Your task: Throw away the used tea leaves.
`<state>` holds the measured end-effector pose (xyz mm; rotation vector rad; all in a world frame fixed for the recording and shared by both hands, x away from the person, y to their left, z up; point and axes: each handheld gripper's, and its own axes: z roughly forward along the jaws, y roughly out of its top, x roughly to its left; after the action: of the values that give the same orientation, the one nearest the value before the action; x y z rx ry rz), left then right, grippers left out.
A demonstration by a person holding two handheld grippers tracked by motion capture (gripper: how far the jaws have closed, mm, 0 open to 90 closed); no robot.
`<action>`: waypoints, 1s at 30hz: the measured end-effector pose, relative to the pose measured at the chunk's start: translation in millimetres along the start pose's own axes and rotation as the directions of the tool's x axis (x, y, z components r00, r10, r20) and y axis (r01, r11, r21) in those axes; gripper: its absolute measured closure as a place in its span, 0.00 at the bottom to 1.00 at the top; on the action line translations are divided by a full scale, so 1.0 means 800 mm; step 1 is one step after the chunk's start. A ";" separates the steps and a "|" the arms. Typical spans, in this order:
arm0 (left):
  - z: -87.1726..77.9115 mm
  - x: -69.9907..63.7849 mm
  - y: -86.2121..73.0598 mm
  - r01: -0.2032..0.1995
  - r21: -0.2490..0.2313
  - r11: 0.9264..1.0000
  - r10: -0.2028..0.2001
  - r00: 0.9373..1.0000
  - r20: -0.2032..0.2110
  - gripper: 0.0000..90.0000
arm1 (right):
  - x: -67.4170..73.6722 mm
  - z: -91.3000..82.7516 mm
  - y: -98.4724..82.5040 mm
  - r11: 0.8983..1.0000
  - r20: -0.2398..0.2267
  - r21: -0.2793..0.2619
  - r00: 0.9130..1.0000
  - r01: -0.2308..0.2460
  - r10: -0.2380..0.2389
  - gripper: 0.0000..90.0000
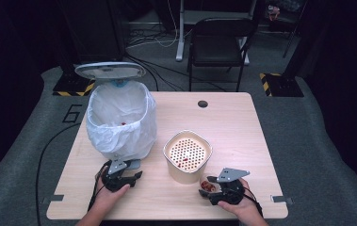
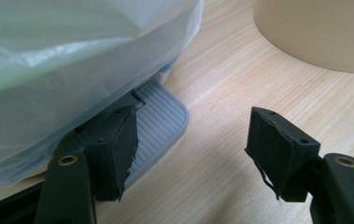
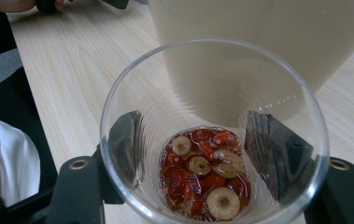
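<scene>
A clear glass cup (image 3: 132, 84) stands on the table with red berries and pale fruit slices (image 3: 202, 172) in its bottom. My right gripper (image 3: 202, 154) is shut on it, one jaw pressing each side of the glass wall. In the high view the cup (image 1: 207, 184) sits in that gripper (image 1: 208, 189) just in front of a cream container (image 1: 187, 153) with a perforated strainer insert. My left gripper (image 2: 193, 154) is open and holds nothing. Its left jaw hangs over the grey foot pedal (image 2: 163, 123) of the bin (image 1: 119, 120).
The bin is lined with a white bag (image 2: 72, 56) and its lid (image 1: 110, 70) stands up. The cream container (image 3: 258, 37) rises close behind the cup. A cable hole (image 1: 202, 103) is at the table's far edge, and a chair (image 1: 218, 42) stands beyond.
</scene>
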<state>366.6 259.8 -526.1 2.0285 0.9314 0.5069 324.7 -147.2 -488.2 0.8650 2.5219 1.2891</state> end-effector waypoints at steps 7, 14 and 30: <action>0.000 0.000 0.000 0.000 0.001 1.000 0.000 1.000 -0.001 0.37 | -0.009 -0.006 0.001 1.000 0.002 0.010 1.000 0.002 -0.002 0.45; 0.000 0.000 0.000 0.000 0.000 1.000 0.000 1.000 0.000 0.37 | -0.019 -0.014 0.004 1.000 0.006 0.012 1.000 0.000 0.000 0.46; 0.000 0.000 0.000 0.000 0.000 1.000 0.000 1.000 0.000 0.37 | -0.059 -0.047 0.029 1.000 0.094 -0.022 0.996 -0.005 0.007 0.49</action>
<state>366.6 259.8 -526.1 2.0287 0.9320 0.5072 357.6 -189.7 -451.9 0.9067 2.4307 1.2451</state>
